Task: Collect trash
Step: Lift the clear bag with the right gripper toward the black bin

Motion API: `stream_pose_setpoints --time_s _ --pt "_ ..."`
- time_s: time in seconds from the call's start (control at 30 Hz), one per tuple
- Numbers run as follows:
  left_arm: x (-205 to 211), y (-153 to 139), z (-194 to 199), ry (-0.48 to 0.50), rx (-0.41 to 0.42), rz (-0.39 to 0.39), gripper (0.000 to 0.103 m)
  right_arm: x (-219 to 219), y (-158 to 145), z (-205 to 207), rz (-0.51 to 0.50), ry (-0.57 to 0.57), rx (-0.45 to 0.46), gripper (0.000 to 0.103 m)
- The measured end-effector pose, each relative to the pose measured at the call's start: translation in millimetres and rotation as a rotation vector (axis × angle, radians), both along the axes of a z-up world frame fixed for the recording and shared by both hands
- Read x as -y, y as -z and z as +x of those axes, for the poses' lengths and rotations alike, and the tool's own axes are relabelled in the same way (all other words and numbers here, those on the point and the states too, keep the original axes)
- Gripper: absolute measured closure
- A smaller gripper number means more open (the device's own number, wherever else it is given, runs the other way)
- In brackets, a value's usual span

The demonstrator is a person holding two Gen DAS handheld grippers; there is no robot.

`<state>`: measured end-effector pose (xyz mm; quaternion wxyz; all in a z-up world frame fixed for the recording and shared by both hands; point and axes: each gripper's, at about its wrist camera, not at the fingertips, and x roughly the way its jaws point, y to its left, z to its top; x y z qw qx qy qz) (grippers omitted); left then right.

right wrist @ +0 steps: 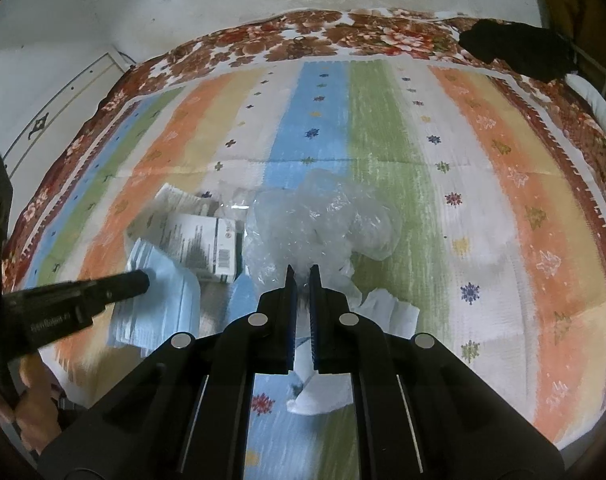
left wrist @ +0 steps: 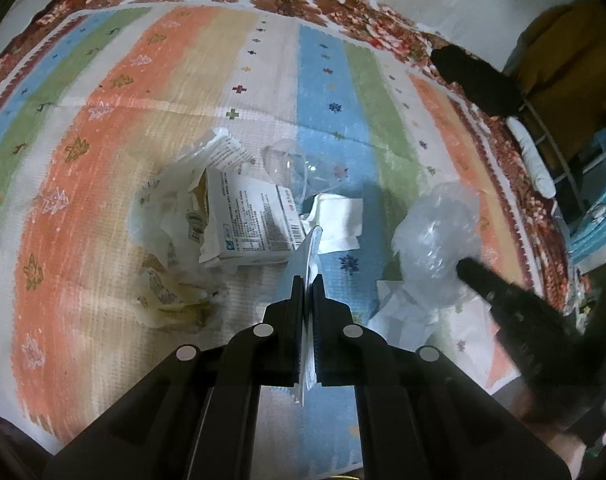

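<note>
Both claws are already loaded, so the step in hand looks like the lift-off after a double pick. The left claw [left wrist: 307, 280] is pinched narrow on a thin, pale blue-and-white flat packet [left wrist: 309, 252] that stands edge-on between its jaws; the right wrist view shows the same packet [right wrist: 163, 300] as a light blue sheet hanging from that claw over the striped cloth [left wrist: 103, 200]. The right claw [right wrist: 302, 276] is likewise clamped narrow, on a tail of the crumpled clear plastic bag [right wrist: 319, 220], whose bulk sits just beyond the jaw tips. The surface reads as a bed or mat with a floral border rather than a bench. More trash lies loose on the cloth: a printed white carton [left wrist: 251, 220] to the left of centre, a crumpled white wrapper [left wrist: 163, 204] touching its left side, a clear plastic shell [left wrist: 291, 160] just beyond it, a folded white tissue [left wrist: 339, 220] to its right, and more white paper [right wrist: 387, 308] near the right claw. No bin or bag for collection shows in either view, so the next move calls for carrying both pieces clear of the pile to wherever the trash is gathered, keeping both grips firm, since the packet is held by an edge and the bag only by a thin fold.
</note>
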<state>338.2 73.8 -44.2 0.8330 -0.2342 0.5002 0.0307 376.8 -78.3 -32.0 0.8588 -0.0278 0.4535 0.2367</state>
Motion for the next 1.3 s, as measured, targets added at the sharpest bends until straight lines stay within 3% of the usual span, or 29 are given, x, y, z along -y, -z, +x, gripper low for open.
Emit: stream_pose_setpoints --time_s 0.67,0.97,1.3 --pt "12.7 -78.8 -74.8 0.048 0.157 0.076 0.100 12.5 -53.2 -94.3 0.055 -0.025 0.027 0.099" --pt "21.9 -86.4 -108.7 0.044 0.194 0.035 0.100 31.2 -63.4 -126.9 0.061 -0.021 0.063 0.099" --pt "42.4 -100.3 -156.3 0.096 0.268 0.057 0.100 50.0 -70.7 -175.0 0.107 -0.044 0.071 0.099"
